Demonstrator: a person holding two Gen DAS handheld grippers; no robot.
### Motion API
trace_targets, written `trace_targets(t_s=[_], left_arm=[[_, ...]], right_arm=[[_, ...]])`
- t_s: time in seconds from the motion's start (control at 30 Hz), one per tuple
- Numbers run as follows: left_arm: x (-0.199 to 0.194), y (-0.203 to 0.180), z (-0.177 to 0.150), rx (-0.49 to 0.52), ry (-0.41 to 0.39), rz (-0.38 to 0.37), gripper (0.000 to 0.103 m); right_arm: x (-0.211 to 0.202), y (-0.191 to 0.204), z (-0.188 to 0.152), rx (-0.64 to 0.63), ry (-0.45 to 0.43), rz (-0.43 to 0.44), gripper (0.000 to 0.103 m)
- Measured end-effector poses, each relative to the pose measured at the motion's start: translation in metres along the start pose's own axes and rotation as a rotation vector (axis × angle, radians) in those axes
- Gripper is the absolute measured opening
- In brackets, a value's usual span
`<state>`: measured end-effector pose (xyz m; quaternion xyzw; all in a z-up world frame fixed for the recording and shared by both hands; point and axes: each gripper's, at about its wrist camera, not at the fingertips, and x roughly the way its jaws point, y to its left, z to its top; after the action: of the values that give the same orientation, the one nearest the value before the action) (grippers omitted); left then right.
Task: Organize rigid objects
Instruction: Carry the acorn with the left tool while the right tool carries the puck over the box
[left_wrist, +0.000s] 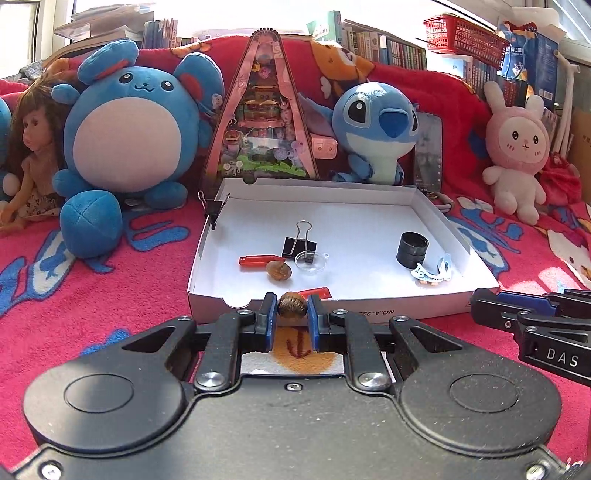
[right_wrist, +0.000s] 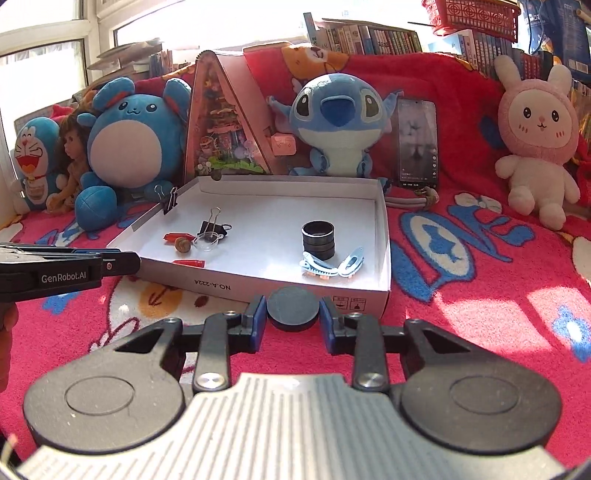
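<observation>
a white box (left_wrist: 436, 206) is set on the red blanket (left_wrist: 110, 288), with a stack of black rings (right_wrist: 318, 240) kept inside. the right claw (right_wrist: 292, 310) is clamped on a black disc (right_wrist: 292, 308), the left claw (left_wrist: 291, 308) on a brown shell (left_wrist: 291, 305), both held just before the box's near wall.

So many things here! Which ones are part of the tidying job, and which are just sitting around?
Job:
- white box
- shell in left hand-held gripper
- black disc in right hand-held gripper
- ring stack, hair clips, binder clip, red tubes

Lying about:
- plush toys
- doll
- phone
- books
</observation>
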<state>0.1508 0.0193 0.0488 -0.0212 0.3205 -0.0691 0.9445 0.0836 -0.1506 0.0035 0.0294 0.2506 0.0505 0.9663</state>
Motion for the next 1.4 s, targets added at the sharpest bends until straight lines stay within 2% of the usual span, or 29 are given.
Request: trace_targets(t_s=[0.13, 0.27, 0.37, 0.6, 0.87, 1.4], left_arm=[[0.018, 0.008, 0.012, -0.038, 0.025, -0.001, 0.017], [0.031, 0.010, 0.023, -0.010, 0.020, 0.027, 0.017], [0.041, 0.012, 0.036, 0.013, 0.027, 0.017, 0.017], [0.072, 0.021, 0.055, -0.024, 0.082, 0.031, 0.017], [0.093, 0.017, 0.047, -0.001, 0.120, 0.053, 0.017], [0.104, 0.016, 0.052, -0.010, 0.118, 0.070, 0.017]], right_arm=[[0.015, -0.010, 0.021, 0.052, 0.013, 0.000, 0.037], [0.029, -0.016, 0.036, 0.076, 0.030, -0.010, 0.037], [0.041, -0.018, 0.048, 0.086, 0.052, -0.015, 0.037], [0.072, -0.028, 0.074, 0.157, 0.105, -0.021, 0.037], [0.099, -0.023, 0.078, 0.133, 0.140, -0.053, 0.037], [0.117, -0.009, 0.081, 0.045, 0.188, -0.100, 0.037]])
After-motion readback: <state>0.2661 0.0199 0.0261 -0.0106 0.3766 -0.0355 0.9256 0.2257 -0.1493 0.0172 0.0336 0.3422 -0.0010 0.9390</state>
